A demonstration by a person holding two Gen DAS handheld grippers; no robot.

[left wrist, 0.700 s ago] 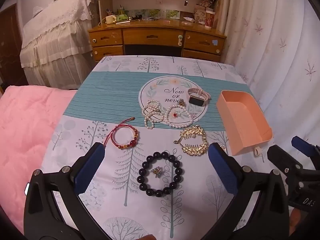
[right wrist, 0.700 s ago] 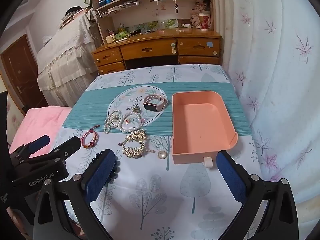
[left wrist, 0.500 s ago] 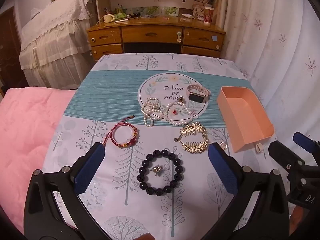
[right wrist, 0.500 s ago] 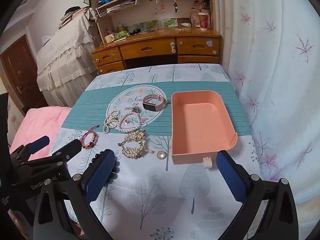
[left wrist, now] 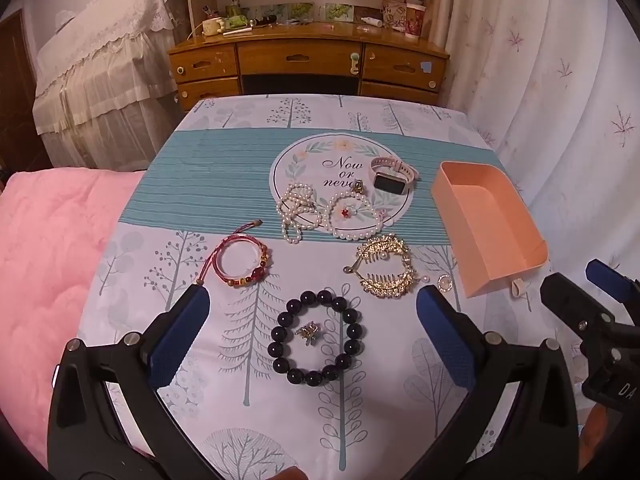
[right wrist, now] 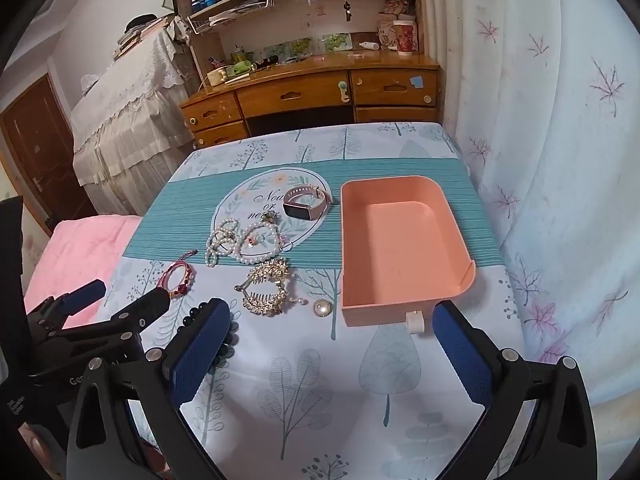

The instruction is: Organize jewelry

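Observation:
Jewelry lies on a tree-print cloth. A dark bead bracelet [left wrist: 318, 338] with a small gold charm [left wrist: 308, 330] inside sits between the pads of my open left gripper [left wrist: 312, 334]. Beyond are a red cord bracelet [left wrist: 240, 262], a gold leaf hair clip [left wrist: 384, 266], pearl strands [left wrist: 298, 214], a pearl bracelet [left wrist: 352, 216] and a pink watch [left wrist: 392, 174]. An empty peach tray [right wrist: 400, 248] stands at right. My right gripper [right wrist: 332, 348] is open and empty, just short of the tray's near wall. A pearl brooch [right wrist: 321, 307] lies left of the tray.
A pink quilt [left wrist: 44, 248] borders the table's left side. A wooden desk [left wrist: 304, 64] stands past the far edge, and a white curtain [right wrist: 560, 140] hangs along the right. A small white ring [right wrist: 415, 321] lies against the tray's near wall.
My left gripper has moved slightly forward and lower toward the dark bead bracelet. The right gripper has barely moved. Both stay open.

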